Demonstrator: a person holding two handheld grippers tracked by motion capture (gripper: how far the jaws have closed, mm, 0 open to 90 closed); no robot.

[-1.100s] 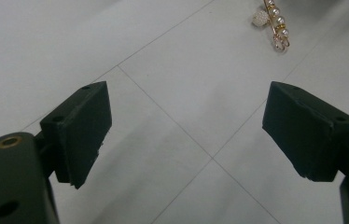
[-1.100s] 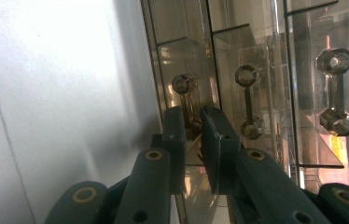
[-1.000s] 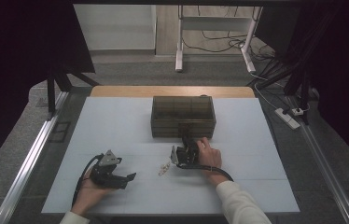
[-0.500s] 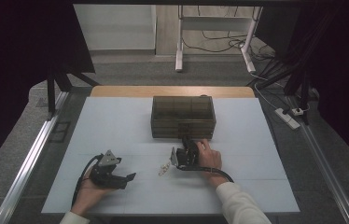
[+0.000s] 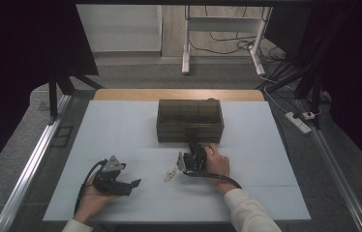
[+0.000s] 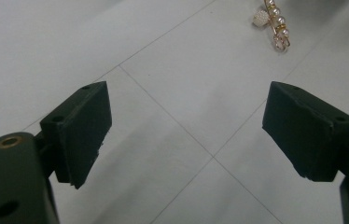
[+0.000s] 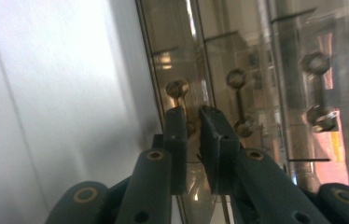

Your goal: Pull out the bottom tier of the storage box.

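A smoked see-through drawer box [image 5: 190, 116] stands at the middle of the white table [image 5: 121, 125]. My right gripper [image 5: 192, 144] points at its front, low down. In the right gripper view its jaws [image 7: 195, 126] are pressed together on a brass drawer handle [image 7: 178, 88] on the bottom drawer front. A small gold and pearl clip [image 5: 170, 175] lies on the table just left of the right hand. My left gripper [image 5: 135, 183] rests in the person's hand near the front left and points toward the clip. Its jaws [image 6: 186, 130] stand wide apart over bare table, with the clip [image 6: 273, 23] well ahead of them.
Other brass handles [image 7: 238, 100] show on the drawer fronts beside the held one. A wooden strip [image 5: 179, 94] edges the table's far side. Metal rails run along both sides, and a power strip [image 5: 297, 121] lies on the floor at the right.
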